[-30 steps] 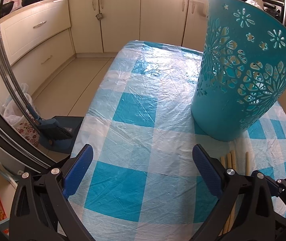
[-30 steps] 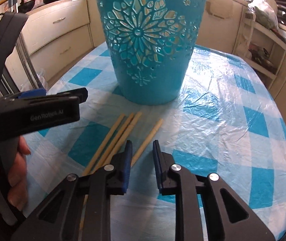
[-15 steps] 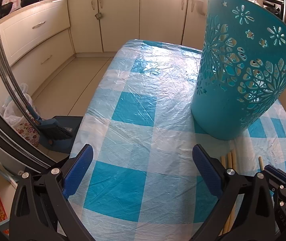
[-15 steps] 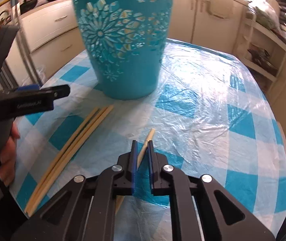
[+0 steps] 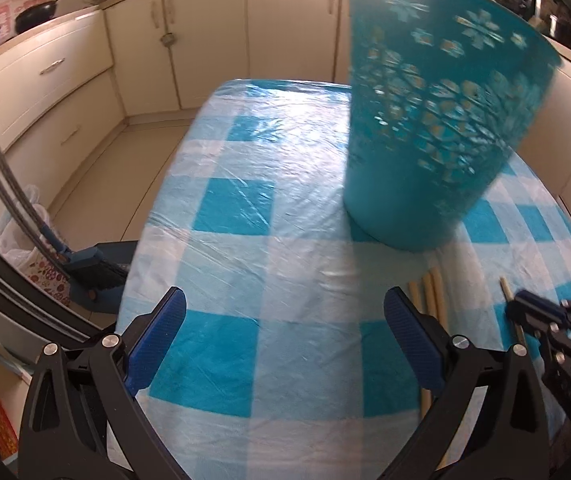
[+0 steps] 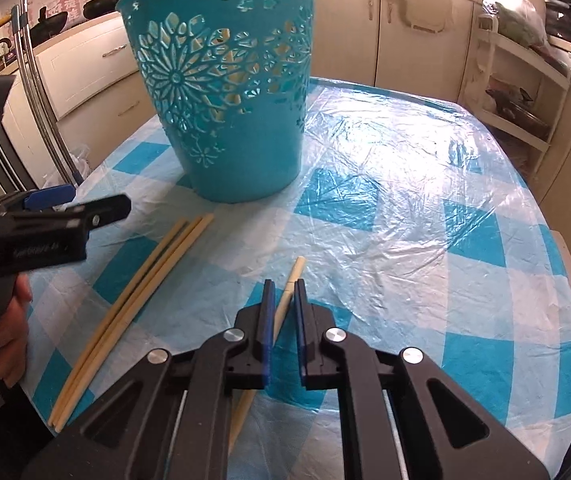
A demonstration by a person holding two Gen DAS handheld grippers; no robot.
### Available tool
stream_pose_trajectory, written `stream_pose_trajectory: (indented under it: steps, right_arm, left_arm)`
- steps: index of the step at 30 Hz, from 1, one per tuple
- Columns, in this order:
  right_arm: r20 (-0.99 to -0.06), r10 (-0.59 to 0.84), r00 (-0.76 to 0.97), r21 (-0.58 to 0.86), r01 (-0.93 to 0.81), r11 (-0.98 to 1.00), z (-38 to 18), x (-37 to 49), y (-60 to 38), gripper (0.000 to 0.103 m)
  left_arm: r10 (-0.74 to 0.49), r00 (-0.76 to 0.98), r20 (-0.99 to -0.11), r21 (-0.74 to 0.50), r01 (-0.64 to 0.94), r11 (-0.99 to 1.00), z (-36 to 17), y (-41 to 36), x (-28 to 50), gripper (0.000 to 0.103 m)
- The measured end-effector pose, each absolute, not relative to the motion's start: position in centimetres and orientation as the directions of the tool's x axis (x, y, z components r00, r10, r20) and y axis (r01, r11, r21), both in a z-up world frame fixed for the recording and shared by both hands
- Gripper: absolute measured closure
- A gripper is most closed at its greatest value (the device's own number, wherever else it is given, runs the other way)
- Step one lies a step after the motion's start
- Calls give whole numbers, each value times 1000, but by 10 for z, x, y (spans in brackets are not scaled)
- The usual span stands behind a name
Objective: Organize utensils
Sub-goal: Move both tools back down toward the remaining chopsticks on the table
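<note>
**One chopstick pinched, three lying loose**

I am gripping a single chopstick (image 6: 290,286) with my right gripper (image 6: 283,300), its blue pads pressing in on the stick from both sides, the tip sticking out ahead toward the teal basket (image 6: 229,92). The stick is slanting up off the checkered tablecloth (image 6: 425,208). To my left, three more chopsticks (image 6: 137,300) are lying side by side, their far ends pointing at the basket's base, which is standing upright on the far half of the table. I am holding my left gripper (image 5: 285,334) near the table's left edge, its fingers spread wide with nothing between them, hovering over a blue square.
</note>
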State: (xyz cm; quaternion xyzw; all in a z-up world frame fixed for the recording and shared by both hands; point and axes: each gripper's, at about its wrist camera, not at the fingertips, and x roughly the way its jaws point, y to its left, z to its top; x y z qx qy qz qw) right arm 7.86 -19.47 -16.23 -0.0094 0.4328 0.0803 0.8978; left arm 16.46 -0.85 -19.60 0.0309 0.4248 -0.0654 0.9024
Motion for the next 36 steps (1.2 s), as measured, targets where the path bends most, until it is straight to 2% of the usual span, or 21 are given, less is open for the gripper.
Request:
stream_pose_trajectory:
  steps: [10,19,26,36]
  right_arm:
    - [-779,166,605,116,-121,986,-162,85,-208,92]
    - [-774,188,604,146,-119,982,-162,84,-210,91]
    - [-771,209,602,152,-145,978,-162,84,-207,80]
    - [-770,213,602,154,-148,977,-162,83,-206,79]
  left_arm:
    - [-118,598,-793,18,217,976,-198,-28,160,8]
    - [-95,579,-810,85,276,958,-201,-48,155,8]
    - [-93,557,-825,61,252,966,-204,-41,162,8]
    - [-87,560,-824,89,279,956,-205,-46,162,10]
